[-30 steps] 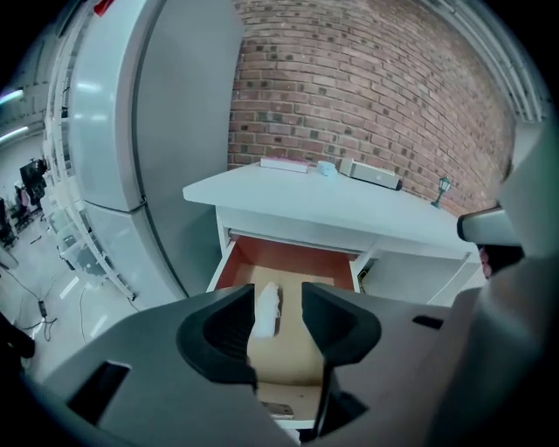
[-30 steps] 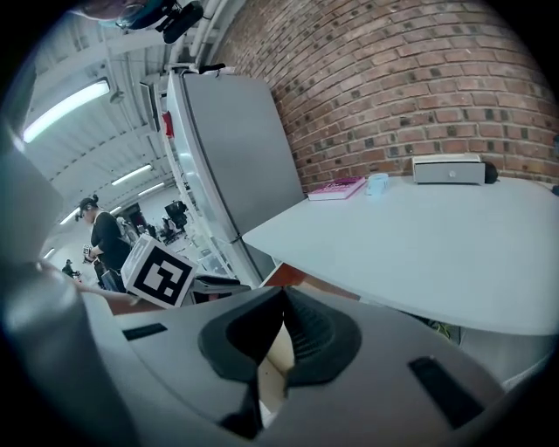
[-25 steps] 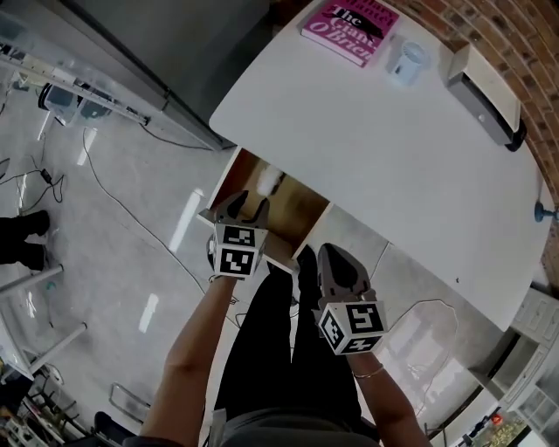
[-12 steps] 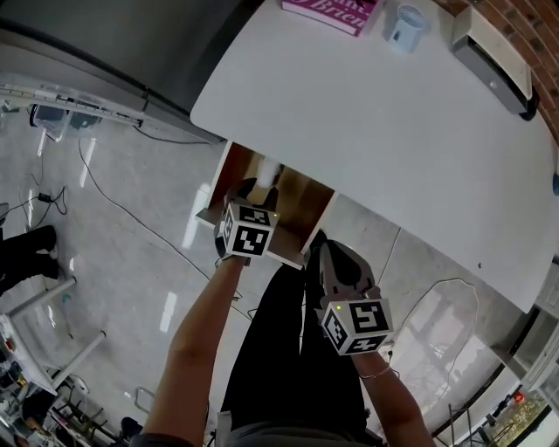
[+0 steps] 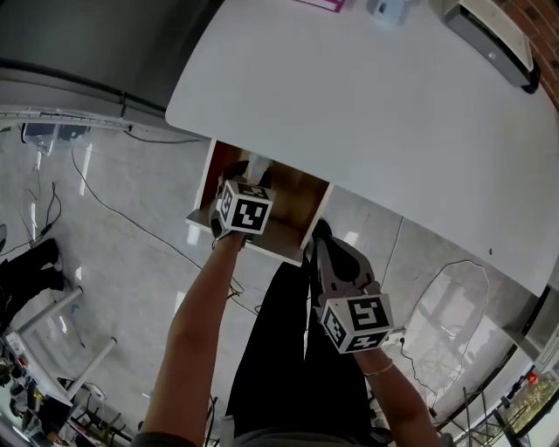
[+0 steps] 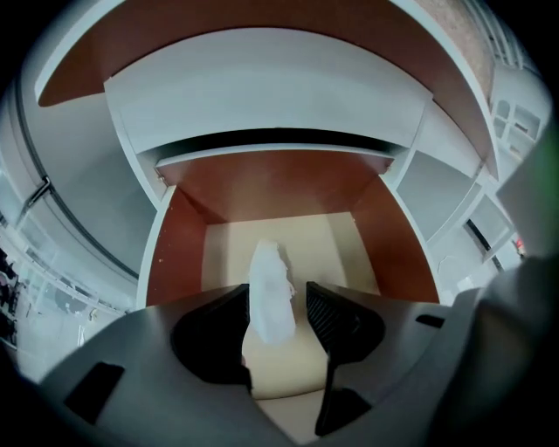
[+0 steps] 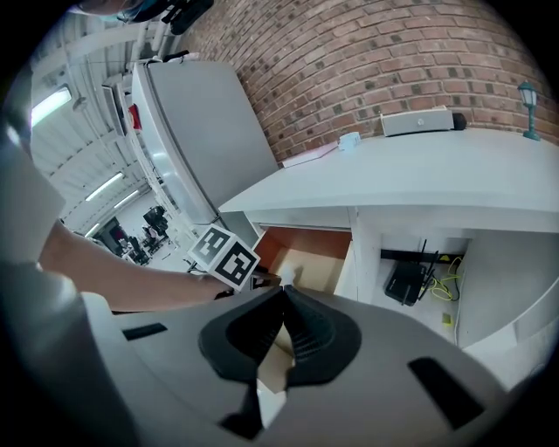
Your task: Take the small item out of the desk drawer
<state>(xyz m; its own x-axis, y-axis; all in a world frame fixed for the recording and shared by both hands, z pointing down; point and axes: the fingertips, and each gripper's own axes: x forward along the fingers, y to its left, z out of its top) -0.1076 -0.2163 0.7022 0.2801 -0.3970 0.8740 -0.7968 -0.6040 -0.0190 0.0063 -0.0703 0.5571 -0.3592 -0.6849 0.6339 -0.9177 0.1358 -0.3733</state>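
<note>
The desk drawer (image 5: 203, 182) stands pulled out under the white desk top. A small white item (image 6: 269, 288) stands upright on the drawer's pale floor (image 6: 325, 237); in the head view the item (image 5: 260, 165) shows just past the left gripper. My left gripper (image 6: 278, 290) reaches into the drawer, jaws either side of the item. They are opening, with a gap at the right pad (image 6: 320, 312). From above, my left gripper (image 5: 249, 182) is over the drawer's left half. My right gripper (image 7: 281, 297) is shut on nothing; it (image 5: 325, 253) hangs by the drawer's front right corner.
The white desk top (image 5: 376, 113) carries a grey device (image 5: 489, 39) and a cup (image 5: 389, 9) at the back. A router (image 7: 404, 281) with cables sits in the recess under the desk. The person's black-trousered legs (image 5: 279, 349) stand before the drawer. Cables (image 5: 113, 209) cross the floor at left.
My left gripper has moved forward from the drawer's front edge into the drawer, up to the white item. The right gripper has hardly moved. The head view has shifted towards the floor.
</note>
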